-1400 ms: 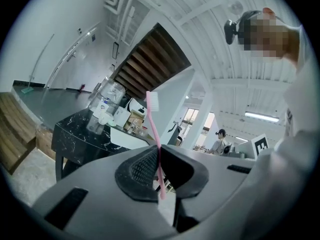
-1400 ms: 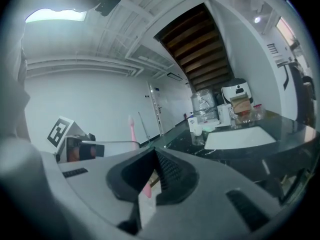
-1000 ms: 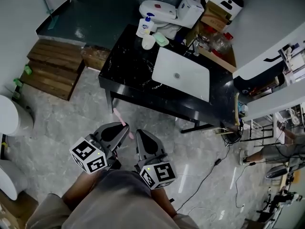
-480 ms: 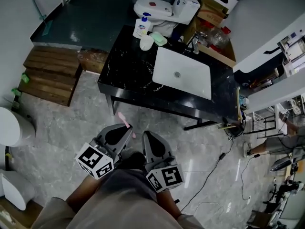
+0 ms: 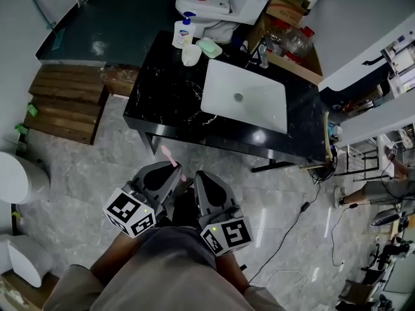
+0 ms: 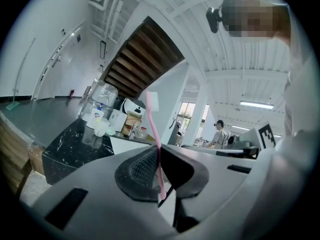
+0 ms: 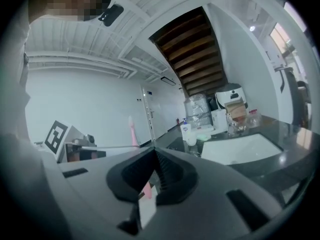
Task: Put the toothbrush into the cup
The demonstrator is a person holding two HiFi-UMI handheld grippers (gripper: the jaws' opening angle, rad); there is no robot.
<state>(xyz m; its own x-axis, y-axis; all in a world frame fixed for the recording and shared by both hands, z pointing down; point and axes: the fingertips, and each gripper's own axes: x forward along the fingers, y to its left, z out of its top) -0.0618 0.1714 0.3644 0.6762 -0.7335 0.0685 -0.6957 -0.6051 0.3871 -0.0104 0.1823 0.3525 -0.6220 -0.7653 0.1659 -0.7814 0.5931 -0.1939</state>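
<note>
We pinch the toothbrush upright in our left gripper, head clear, ready for the cup ahead; our right gripper is pressed together, empty.

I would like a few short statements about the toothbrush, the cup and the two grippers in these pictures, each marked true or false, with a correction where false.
1. The left gripper is shut on a pink toothbrush. True.
2. The toothbrush stands in the cup. False: it is in the left gripper, above the floor and short of the counter.
3. The cup stands on the black counter next to the soap bottle. True.
4. The right gripper grips the soap bottle. False: its jaws are together with nothing between them, and the bottle stands on the counter.
</note>
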